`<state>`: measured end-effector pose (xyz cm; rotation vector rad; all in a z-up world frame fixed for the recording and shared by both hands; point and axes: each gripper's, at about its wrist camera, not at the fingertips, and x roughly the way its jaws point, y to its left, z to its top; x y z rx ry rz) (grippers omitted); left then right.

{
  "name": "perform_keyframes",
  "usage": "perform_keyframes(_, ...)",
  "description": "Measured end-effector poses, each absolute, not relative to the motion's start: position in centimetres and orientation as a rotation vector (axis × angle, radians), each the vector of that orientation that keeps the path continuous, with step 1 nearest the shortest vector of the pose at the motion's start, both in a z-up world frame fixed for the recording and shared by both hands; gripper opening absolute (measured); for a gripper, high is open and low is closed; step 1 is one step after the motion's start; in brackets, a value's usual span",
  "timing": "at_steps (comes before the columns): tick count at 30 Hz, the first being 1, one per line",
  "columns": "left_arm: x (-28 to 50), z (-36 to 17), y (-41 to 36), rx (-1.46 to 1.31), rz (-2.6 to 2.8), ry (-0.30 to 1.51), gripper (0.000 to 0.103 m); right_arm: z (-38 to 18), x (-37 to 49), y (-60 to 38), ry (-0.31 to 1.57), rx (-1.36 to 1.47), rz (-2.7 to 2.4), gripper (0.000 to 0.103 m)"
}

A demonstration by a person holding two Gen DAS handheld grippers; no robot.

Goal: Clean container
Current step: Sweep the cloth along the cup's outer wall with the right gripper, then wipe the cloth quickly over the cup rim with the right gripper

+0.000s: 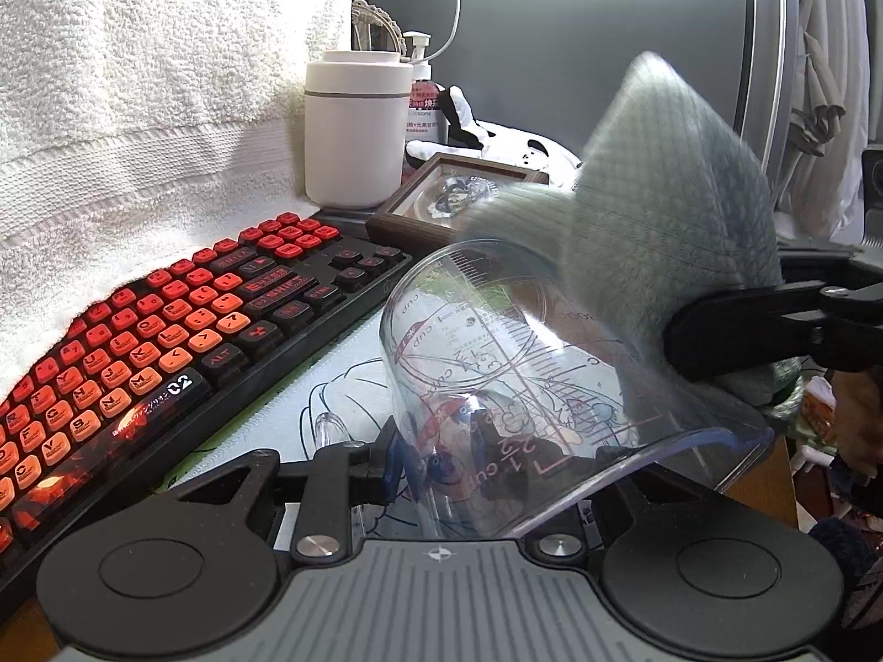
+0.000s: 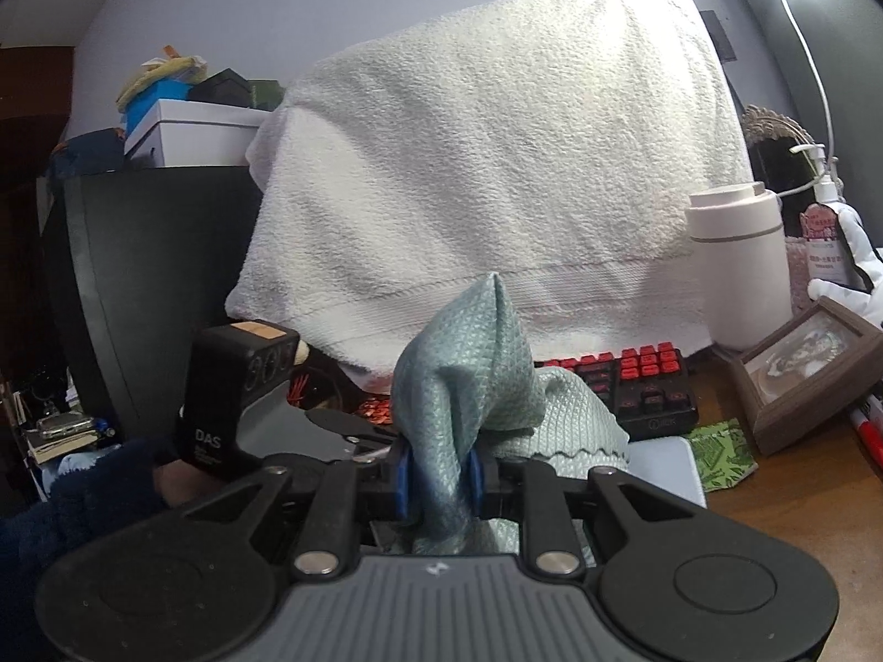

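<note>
The left gripper (image 1: 441, 469) is pinching a clear plastic measuring cup (image 1: 530, 364), its blue pads pressed on the wall near the base; the cup lies tipped on its side in the air, its open mouth turned away toward the back of the desk, its red measure marks facing up. The right gripper (image 2: 439, 477) is clamped on a pale green waffle-weave cloth (image 2: 469, 364), which bunches up in a peak between its blue pads. From the left wrist view that cloth (image 1: 673, 209) sits against the upper rim of the cup's mouth, blurred, with the right gripper's black finger (image 1: 734, 331) coming in from the right edge.

Below the cup lies a printed desk mat (image 1: 331, 386) on the wooden desk (image 2: 800, 502). Along the mat's left edge runs a black keyboard with red and orange keys (image 1: 165, 331), its far side partly under a white towel (image 2: 496, 165) draped over something tall. Toward the back right corner stand a white lidded canister (image 1: 356, 127) and, just beside it, a pump bottle (image 1: 422, 88); a dark wooden frame (image 1: 441, 198) lies in front of them.
</note>
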<state>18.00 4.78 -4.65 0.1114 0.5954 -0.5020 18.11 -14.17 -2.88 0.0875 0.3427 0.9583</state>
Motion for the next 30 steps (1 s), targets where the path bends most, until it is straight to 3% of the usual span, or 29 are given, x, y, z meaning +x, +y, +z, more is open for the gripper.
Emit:
perform_keyframes(15, 17.6, -4.5, 4.6, 0.125, -0.502, 0.590, 0.026, -0.9, 20.9, -10.3, 0.318, -0.102, 1.021, 0.021)
perform_keyframes(30, 17.8, -4.5, 4.8, 0.115, -0.509, 0.597, 0.026, -1.8, 19.9, -15.5, 0.347, 0.004, 0.906, 0.020)
